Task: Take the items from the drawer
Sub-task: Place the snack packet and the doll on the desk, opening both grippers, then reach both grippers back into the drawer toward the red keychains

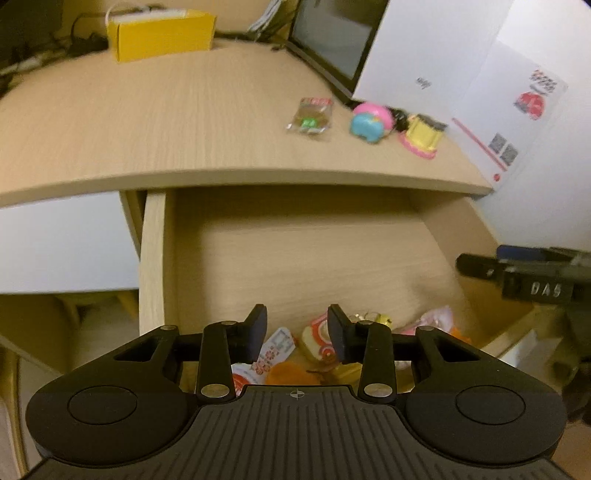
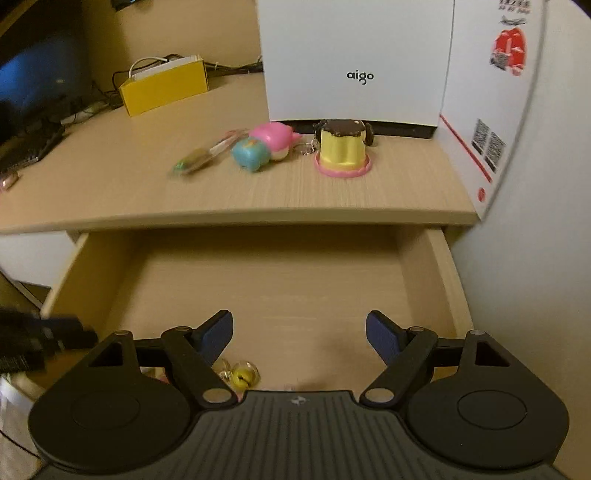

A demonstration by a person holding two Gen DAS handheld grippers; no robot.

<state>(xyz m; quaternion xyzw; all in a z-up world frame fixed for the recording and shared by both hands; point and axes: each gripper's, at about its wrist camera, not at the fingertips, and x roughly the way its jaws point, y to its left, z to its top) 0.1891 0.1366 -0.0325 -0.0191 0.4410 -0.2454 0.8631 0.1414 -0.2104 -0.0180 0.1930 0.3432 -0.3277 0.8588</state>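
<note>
The wooden drawer (image 1: 155,266) (image 2: 452,280) stands pulled out under the desk top. Its near end holds several small items: a white and red packet (image 1: 275,352), a red and white toy (image 1: 317,339), an orange piece (image 1: 290,373), a pink wrapper (image 1: 434,321) and a yellow keychain (image 2: 242,374). My left gripper (image 1: 297,334) hangs open above these items, nothing between its fingers. My right gripper (image 2: 299,336) is open over the bare drawer floor, empty. It also shows in the left wrist view as the right gripper (image 1: 517,273) at the right edge.
On the desk top (image 2: 110,192) lie a clear snack packet (image 1: 310,114) (image 2: 201,157), a pink and blue toy (image 1: 371,120) (image 2: 264,146) and a yellow pudding toy (image 1: 423,134) (image 2: 343,149). Behind stand a white aigo box (image 2: 356,59) and a yellow box (image 1: 160,33) (image 2: 164,86). A wall closes the right side.
</note>
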